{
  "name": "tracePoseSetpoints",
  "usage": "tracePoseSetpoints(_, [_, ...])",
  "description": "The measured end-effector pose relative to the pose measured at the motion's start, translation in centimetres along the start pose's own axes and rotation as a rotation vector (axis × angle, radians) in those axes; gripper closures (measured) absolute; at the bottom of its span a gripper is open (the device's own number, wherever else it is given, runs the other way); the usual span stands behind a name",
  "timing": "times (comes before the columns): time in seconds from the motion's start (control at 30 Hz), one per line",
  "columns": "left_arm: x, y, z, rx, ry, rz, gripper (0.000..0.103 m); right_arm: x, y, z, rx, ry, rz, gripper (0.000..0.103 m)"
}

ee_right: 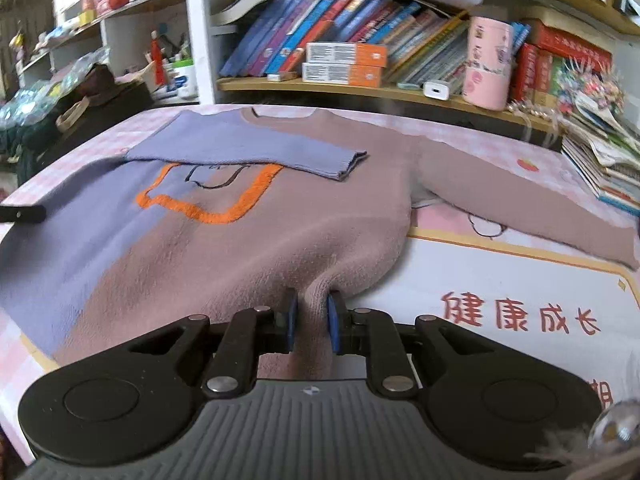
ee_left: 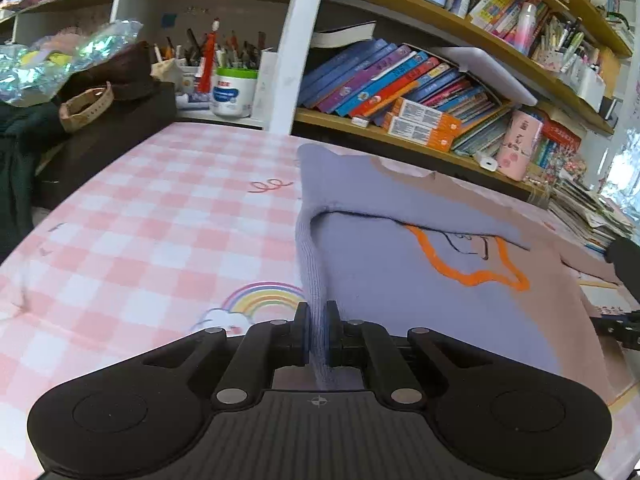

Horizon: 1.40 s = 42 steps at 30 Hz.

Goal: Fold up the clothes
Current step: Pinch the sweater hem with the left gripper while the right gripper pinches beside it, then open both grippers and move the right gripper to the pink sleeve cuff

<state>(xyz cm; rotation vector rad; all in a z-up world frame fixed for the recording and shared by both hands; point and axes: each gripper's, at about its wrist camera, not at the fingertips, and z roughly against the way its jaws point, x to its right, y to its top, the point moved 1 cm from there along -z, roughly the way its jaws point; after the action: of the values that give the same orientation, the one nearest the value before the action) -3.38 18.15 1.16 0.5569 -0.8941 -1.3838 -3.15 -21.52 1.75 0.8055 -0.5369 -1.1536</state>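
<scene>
- The sweater (ee_right: 256, 240), half lavender and half dusty pink with an orange outline on its chest, lies spread on the counter (ee_left: 140, 220), which is covered by a pink-and-white checked cloth with a rainbow print.
- The left gripper (ee_left: 318, 330) has its blue-padded fingers (ee_left: 305, 334) closed on the ribbed lavender hem of the sweater; a narrow ridge of knit runs from between the fingers up toward the body of the garment.
- The right gripper (ee_right: 313, 322) has its fingers (ee_right: 333, 326) closed on a pinch of the pink hem, and the fabric bunches into a small hump just beyond them.
- The lavender sleeve (ee_right: 248, 146) is folded across the chest, its ribbed cuff lying on the pink half and overlapping the top of the orange outline.
- The pink sleeve (ee_right: 520, 196) stretches out flat to the right, over a white printed panel with red Chinese characters (ee_right: 520, 316).
- The neckline points away from both cameras, toward the bookshelf (ee_right: 360, 88) at the back edge of the counter.
- On that shelf, leaning children's books (ee_left: 380, 76), two orange-and-white boxes (ee_right: 344, 64), a white charger (ee_right: 436, 90) and a pink cylindrical container (ee_right: 488, 64) stand in a row.
- In the left wrist view, a white tub with a green lid (ee_left: 234, 92) holding pens stands at the far left corner, near a dark box.
</scene>
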Motion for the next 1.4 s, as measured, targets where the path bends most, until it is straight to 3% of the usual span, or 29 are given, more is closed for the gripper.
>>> tracePoseSetpoints(0.2, [-0.7, -0.5, 0.5, 0.01, 0.037, 0.024, 0.098, -1.5, -0.6, 0.6, 0.018, 0.0, 0.032, 0.088])
tracePoseSetpoints(0.63, [-0.9, -1.5, 1.8, 0.011, 0.032, 0.003, 0.097, -1.4, -2.2, 2.8, 0.016, -0.002, 0.028, 0.089])
tracePoseSetpoints(0.97, [1.5, -1.1, 3.5, 0.109, 0.073, -0.153, 0.092, -0.1, -2.0, 3.1, 0.037, 0.021, -0.024, 0.081])
tracePoseSetpoints(1.03, [2.3, -1.1, 3.7, 0.12, 0.051, -0.178, 0.092, 0.5, -1.8, 3.4, 0.05, 0.018, -0.04, 0.08])
tracePoseSetpoints(1.2, [4.3, -1.5, 3.7, 0.131, -0.026, -0.245, 0.074, 2.6, -0.8, 4.5, 0.09, -0.046, -0.061, 0.061])
tracePoseSetpoints(1.3, [5.5, -1.7, 3.7, 0.137, -0.072, -0.284, 0.062, 5.0, -0.1, 5.0, 0.097, -0.111, -0.086, 0.057])
tracePoseSetpoints(1.4, [6.7, -1.9, 3.7, 0.144, -0.119, -0.324, 0.039, 8.3, 0.4, 5.5, 0.094, -0.19, -0.13, 0.049])
